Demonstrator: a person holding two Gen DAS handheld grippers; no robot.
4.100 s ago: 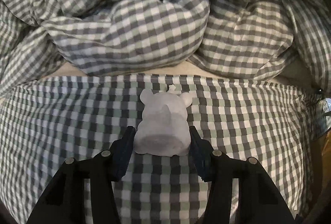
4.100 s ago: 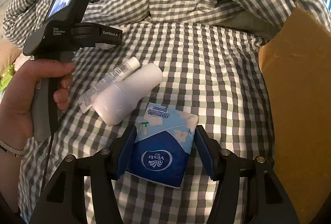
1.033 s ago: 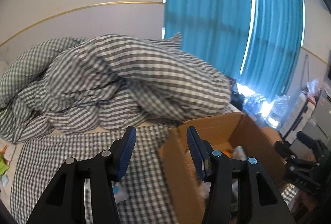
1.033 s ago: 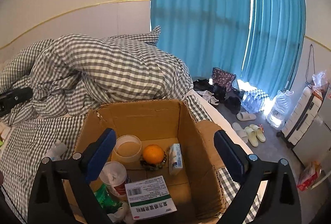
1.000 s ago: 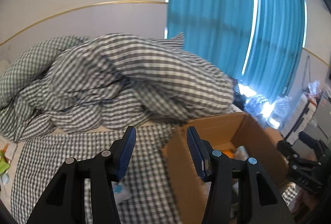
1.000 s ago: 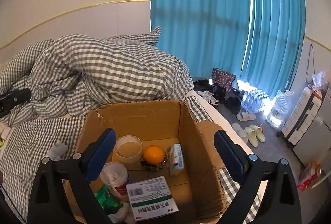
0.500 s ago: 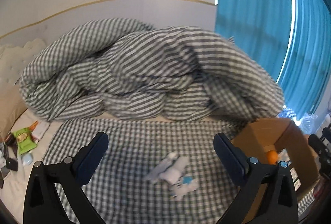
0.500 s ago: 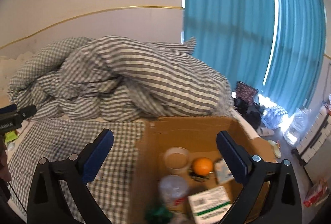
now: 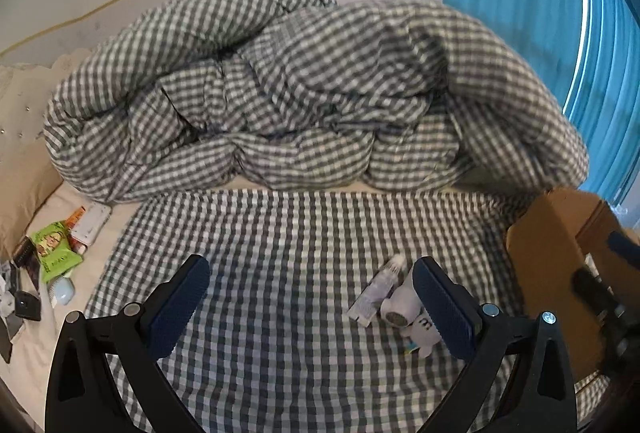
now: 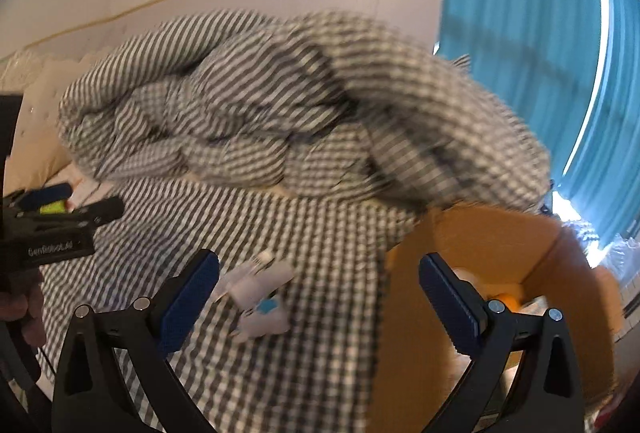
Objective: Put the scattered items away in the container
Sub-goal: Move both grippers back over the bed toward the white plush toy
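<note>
My left gripper (image 9: 306,289) stands wide open above the checked sheet, with nothing between its fingers. A small tube (image 9: 378,291) and a white bottle (image 9: 398,309) lie together by its right finger, which hides part of a white pack (image 9: 418,341). The cardboard box (image 9: 548,257) stands at the right edge. My right gripper (image 10: 318,285) is also open and empty. Under it, blurred, lie the tube (image 10: 262,259), the bottle (image 10: 264,281) and a white and blue pack (image 10: 264,317). The open box (image 10: 472,245) sits to the right, an orange (image 10: 506,301) inside.
A rumpled checked duvet (image 9: 300,93) is heaped along the far side of the bed. Snack packets (image 9: 54,249) and small items lie at the left by a pillow. Blue curtains (image 9: 540,13) hang at the right. A hand (image 10: 20,309) holds the left gripper's body (image 10: 52,233).
Both views have swung left, from the box to the sheet. The left jaws went from half shut to wide open. The white toy it held earlier is gone.
</note>
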